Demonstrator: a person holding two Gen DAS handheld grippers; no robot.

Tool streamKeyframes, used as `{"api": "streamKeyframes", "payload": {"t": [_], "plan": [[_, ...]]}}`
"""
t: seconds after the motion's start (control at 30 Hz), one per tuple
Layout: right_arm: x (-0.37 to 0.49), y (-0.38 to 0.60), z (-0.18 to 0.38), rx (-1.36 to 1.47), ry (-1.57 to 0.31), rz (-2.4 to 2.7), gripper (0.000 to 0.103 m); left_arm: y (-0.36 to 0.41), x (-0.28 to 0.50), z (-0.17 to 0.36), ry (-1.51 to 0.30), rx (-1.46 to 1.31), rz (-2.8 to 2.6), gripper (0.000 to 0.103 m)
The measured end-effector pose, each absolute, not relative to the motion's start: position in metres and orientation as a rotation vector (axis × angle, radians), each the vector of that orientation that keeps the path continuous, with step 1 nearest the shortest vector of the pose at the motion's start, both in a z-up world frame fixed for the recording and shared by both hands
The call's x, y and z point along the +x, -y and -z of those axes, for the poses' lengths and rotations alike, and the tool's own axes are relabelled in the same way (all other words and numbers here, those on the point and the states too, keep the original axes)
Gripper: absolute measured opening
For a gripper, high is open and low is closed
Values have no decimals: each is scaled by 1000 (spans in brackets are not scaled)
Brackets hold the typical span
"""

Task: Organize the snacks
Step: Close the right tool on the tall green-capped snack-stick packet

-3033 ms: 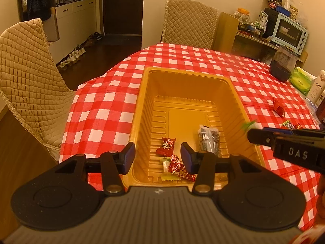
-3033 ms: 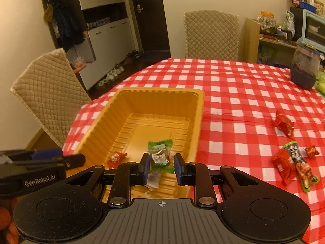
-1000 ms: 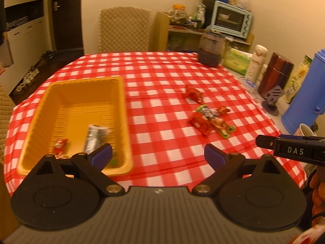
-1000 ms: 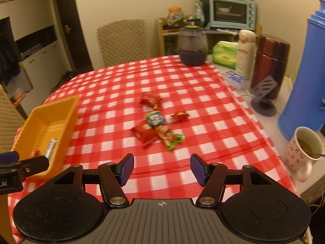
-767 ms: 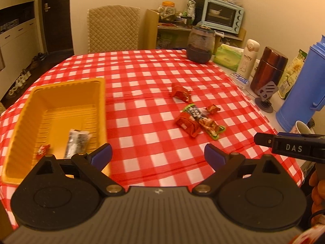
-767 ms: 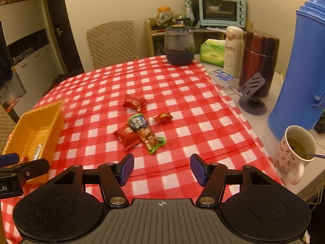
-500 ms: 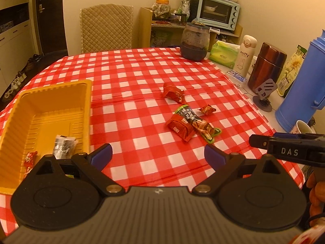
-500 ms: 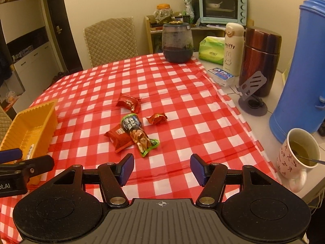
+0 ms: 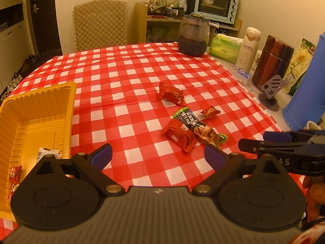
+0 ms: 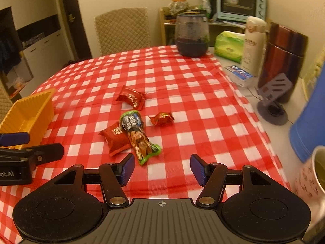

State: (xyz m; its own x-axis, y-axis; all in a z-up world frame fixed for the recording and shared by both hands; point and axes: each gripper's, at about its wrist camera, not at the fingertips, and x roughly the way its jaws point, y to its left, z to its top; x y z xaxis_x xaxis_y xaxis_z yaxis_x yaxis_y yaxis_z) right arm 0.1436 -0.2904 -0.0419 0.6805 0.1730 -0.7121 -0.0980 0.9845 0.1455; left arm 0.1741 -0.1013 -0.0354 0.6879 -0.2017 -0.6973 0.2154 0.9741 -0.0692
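Down at the bottom of the left wrist view, the left gripper (image 9: 157,155) hangs with its jaws spread wide, nothing between them. Same story at the foot of the right wrist view: the right gripper (image 10: 161,169) is parted about halfway, empty.

Just beyond the right gripper's fingers, centre frame, a cluster of snacks lies on the checked tablecloth (image 10: 203,93): a red packet (image 10: 115,137) touching a long green-edged snack bar (image 10: 138,135). A little further up, a small red candy (image 10: 161,119) sits to the right, and a second red packet (image 10: 132,99) lies above that, apart from the rest.

Over at the left edge of the left view, the yellow tray (image 9: 67,101) holds a silvery wrapper (image 9: 48,154) and a red sweet (image 9: 14,173).

Far back, upper middle, a dark jar (image 10: 192,36) stands at the table's edge.
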Motion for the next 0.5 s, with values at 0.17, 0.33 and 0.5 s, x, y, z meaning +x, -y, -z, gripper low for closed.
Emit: {"api": "streamKeyframes", "payload": {"t": [0.17, 0.33, 0.5], "plan": [[167, 284, 48, 47, -810, -228, 61, 104, 190, 45, -792, 40, 226, 96], [187, 270, 58, -39, -808, -327, 58, 106, 205, 53, -804, 69, 203, 96], [205, 257, 71, -104, -820, -393, 47, 101, 217, 59, -809, 73, 184, 96]]}}
